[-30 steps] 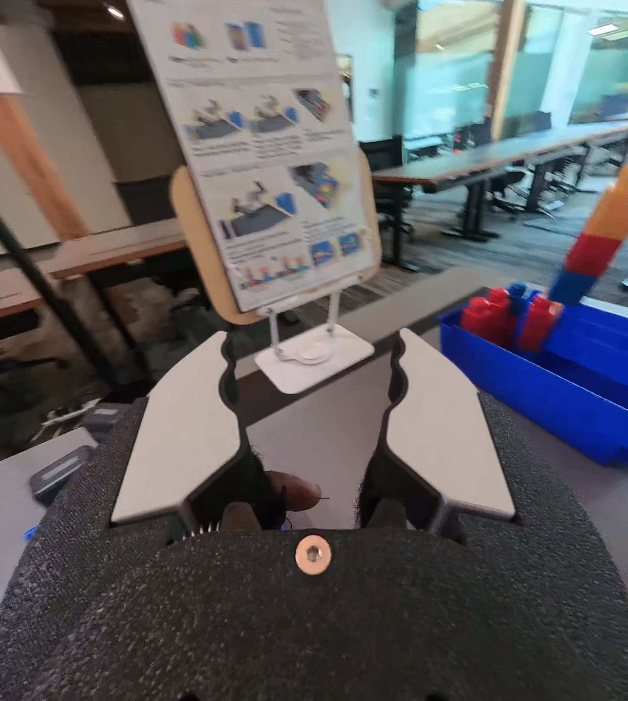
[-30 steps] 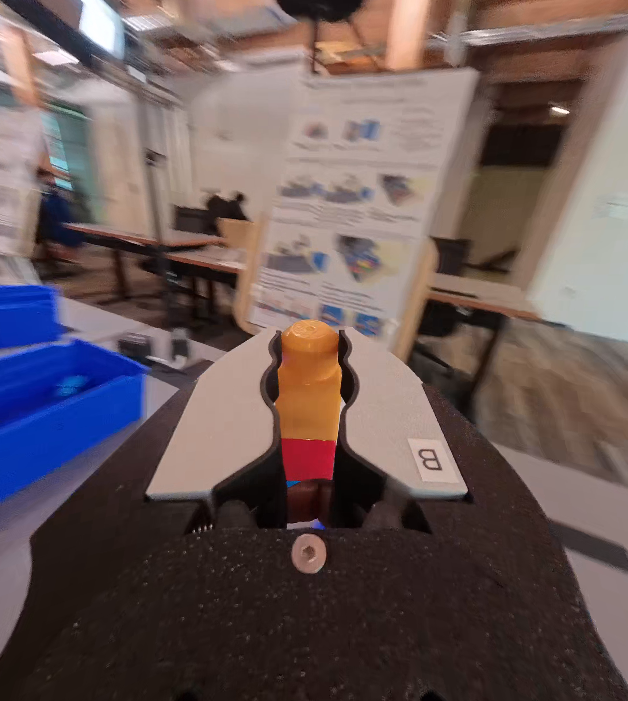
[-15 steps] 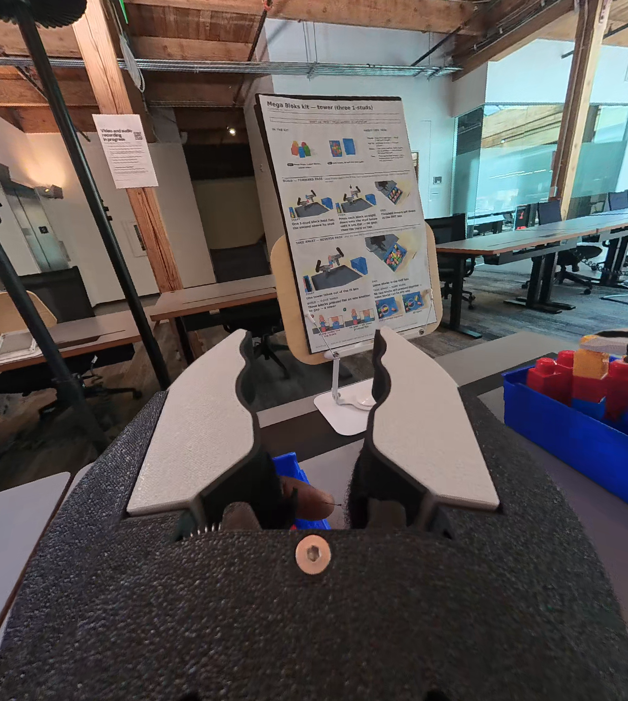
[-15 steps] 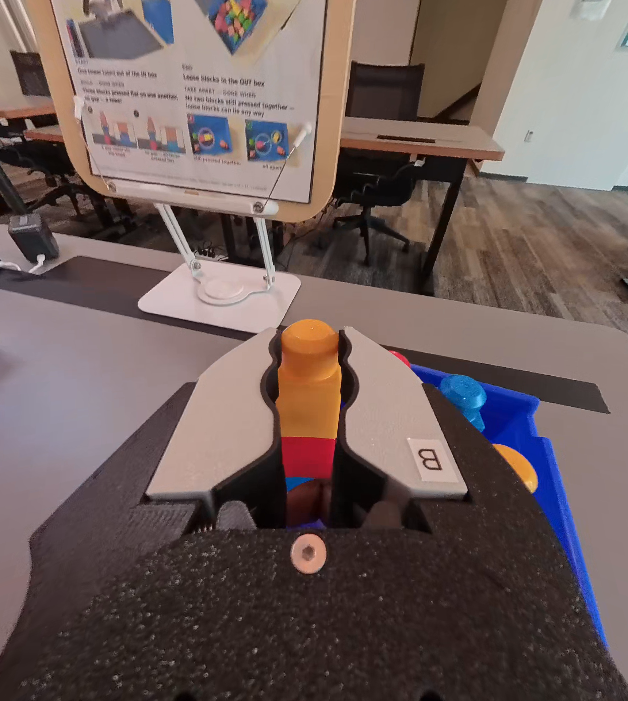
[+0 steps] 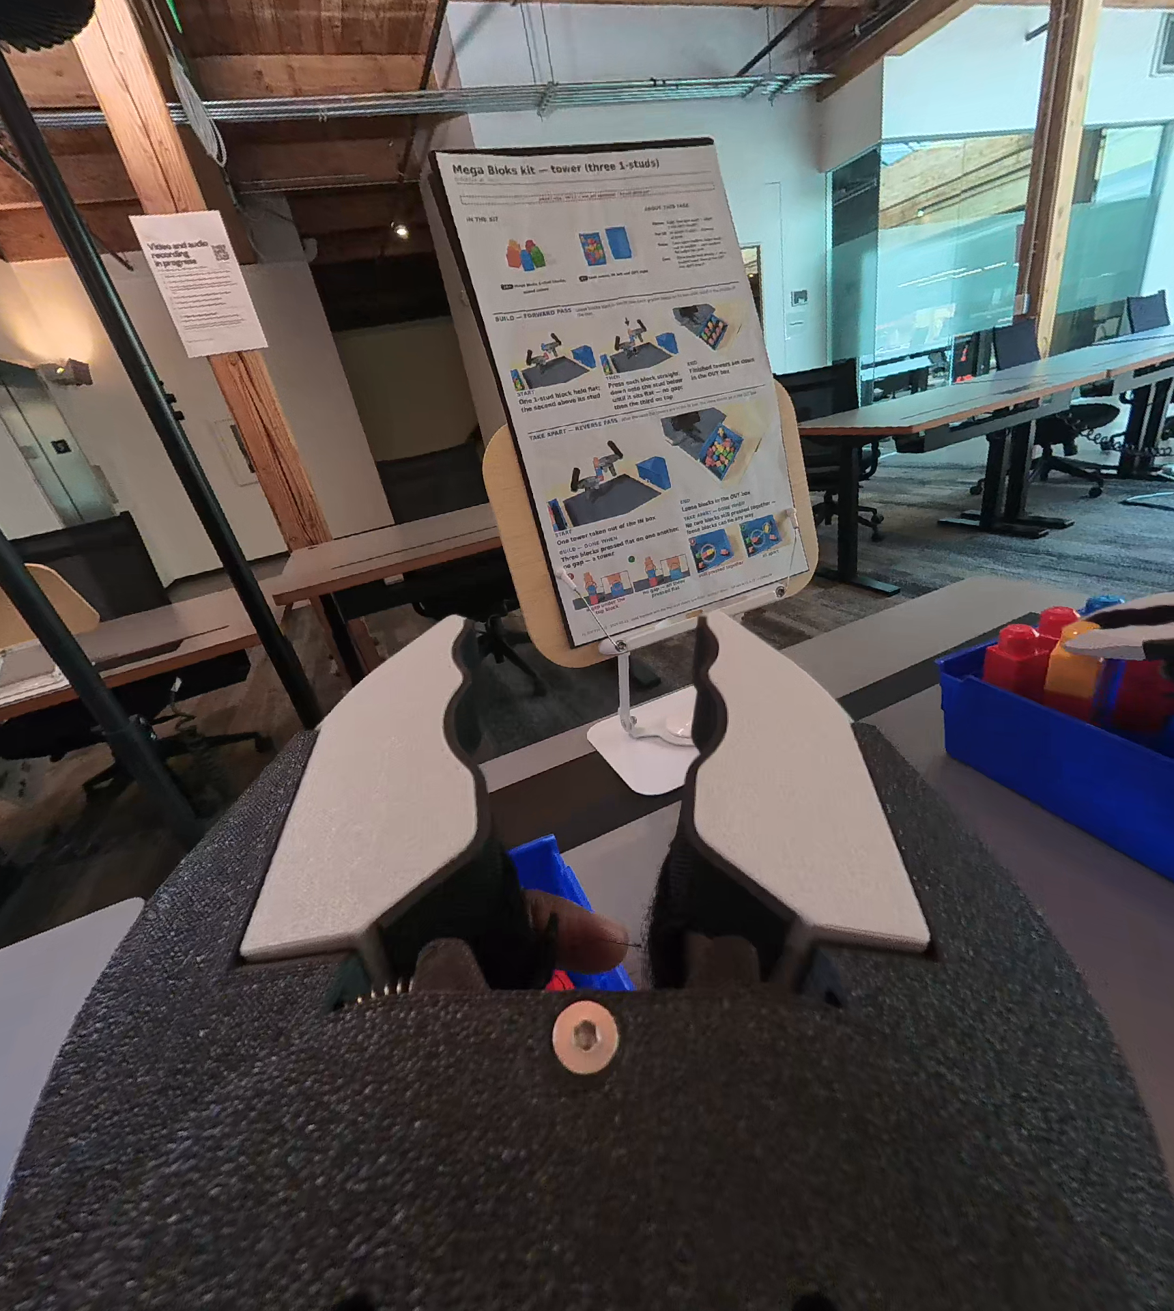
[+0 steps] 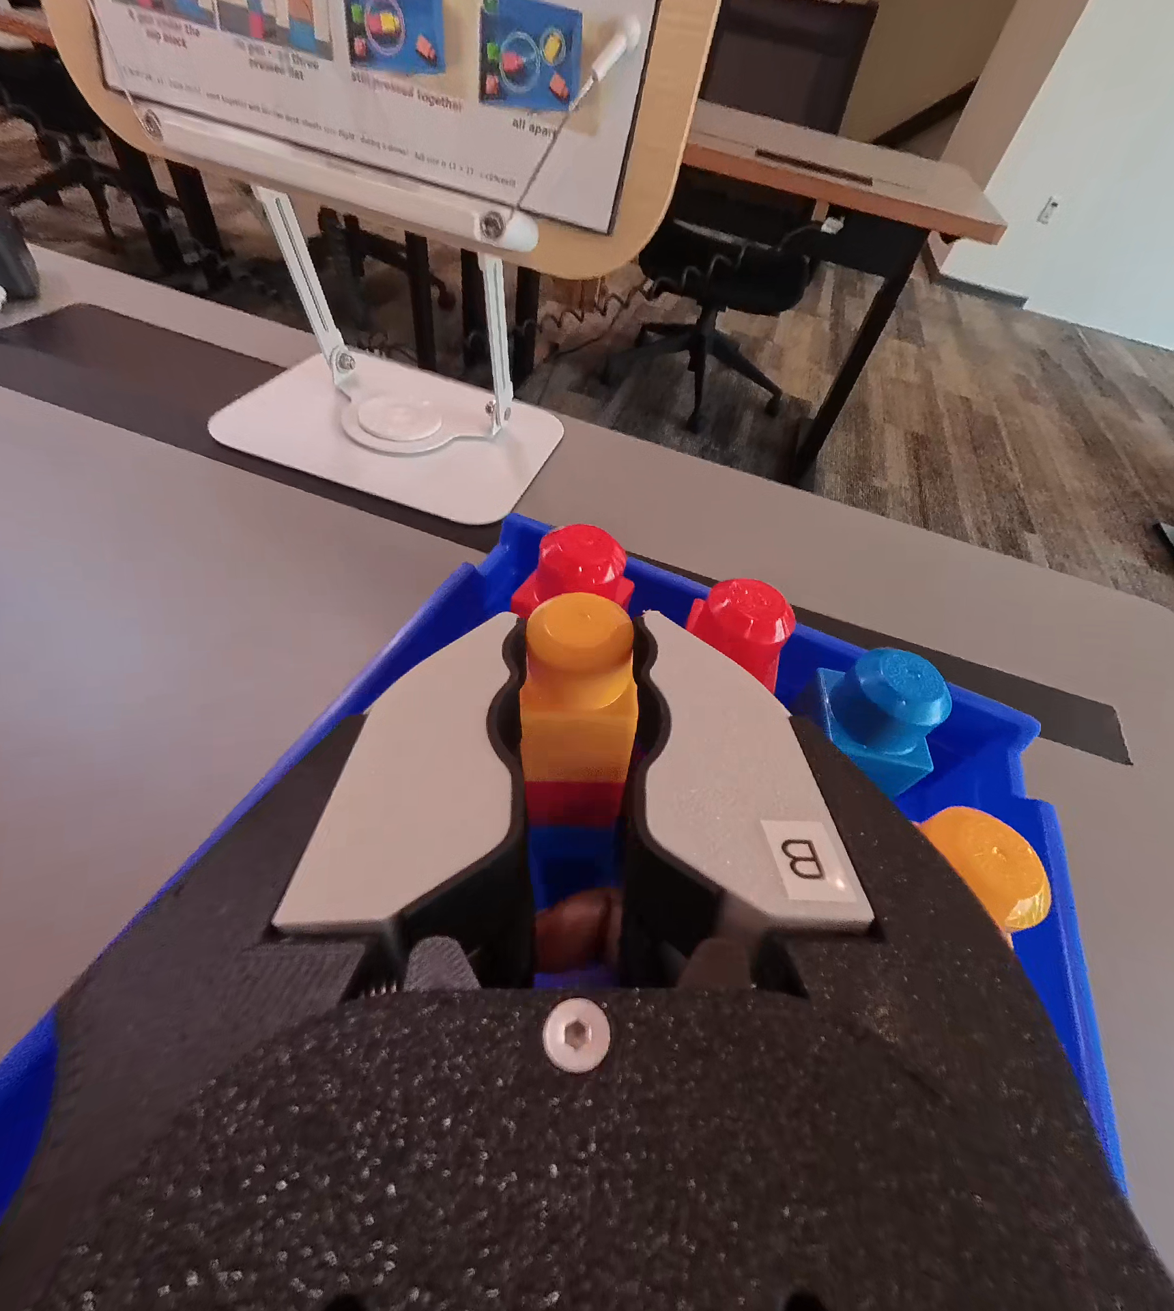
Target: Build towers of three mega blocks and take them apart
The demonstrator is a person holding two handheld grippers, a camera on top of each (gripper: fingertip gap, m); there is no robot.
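Tower [image 6: 577,723] now lower, base hidden.

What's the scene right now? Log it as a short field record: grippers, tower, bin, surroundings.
right gripper: shut on the tower, over the blue bin
tower: orange block on top, red in the middle, blue at the bottom
left gripper: open, nothing between its fingers
blue bin: on the grey table; holds stud-up red, blue and orange blocks beside the tower
instruction sheet: propped on a white stand at the table's far edge
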